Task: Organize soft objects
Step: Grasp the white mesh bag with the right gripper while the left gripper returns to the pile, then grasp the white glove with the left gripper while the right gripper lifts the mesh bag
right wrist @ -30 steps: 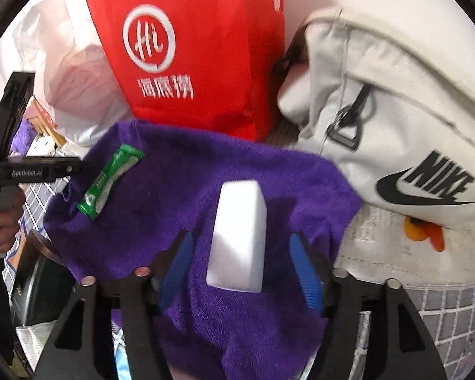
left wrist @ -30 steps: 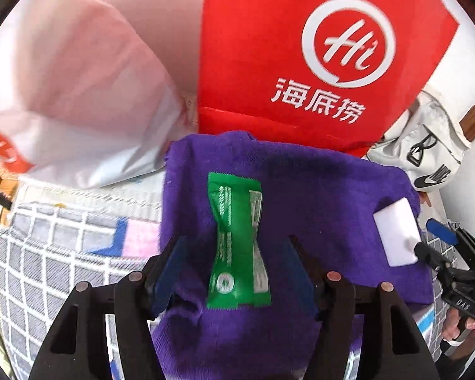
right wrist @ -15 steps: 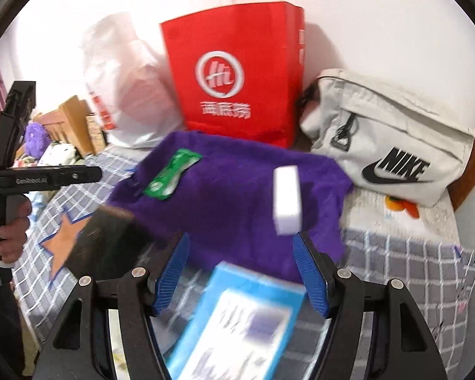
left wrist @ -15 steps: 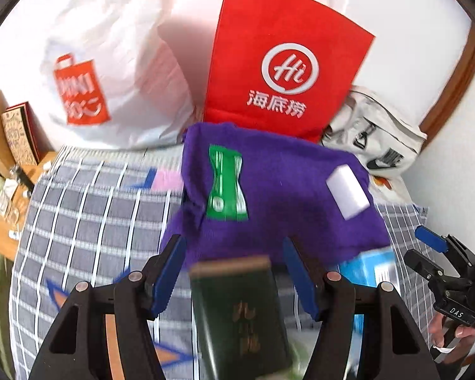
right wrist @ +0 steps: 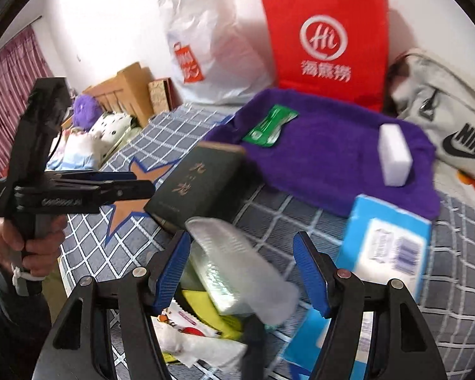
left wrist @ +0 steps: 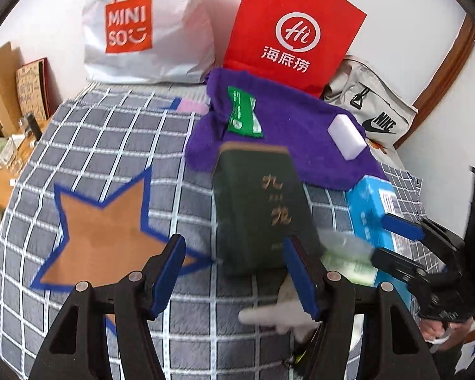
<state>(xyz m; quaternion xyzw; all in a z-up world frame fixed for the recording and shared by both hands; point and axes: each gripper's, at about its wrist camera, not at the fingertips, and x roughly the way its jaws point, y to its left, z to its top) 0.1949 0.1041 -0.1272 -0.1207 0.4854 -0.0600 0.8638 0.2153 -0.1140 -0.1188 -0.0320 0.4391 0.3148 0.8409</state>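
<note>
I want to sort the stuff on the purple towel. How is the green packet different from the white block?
The green packet is flat, shiny and printed with writing; the white block is thick, plain and boxy. The green packet lies near the purple towel's end toward the white plastic bag; the white block lies near the end toward the grey Nike bag. Both rest on top of the towel, apart from each other, and neither gripper is touching them.

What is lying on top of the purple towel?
On the purple towel lie a green packet and a white block. Whatever is beneath the towel is hidden.
</note>
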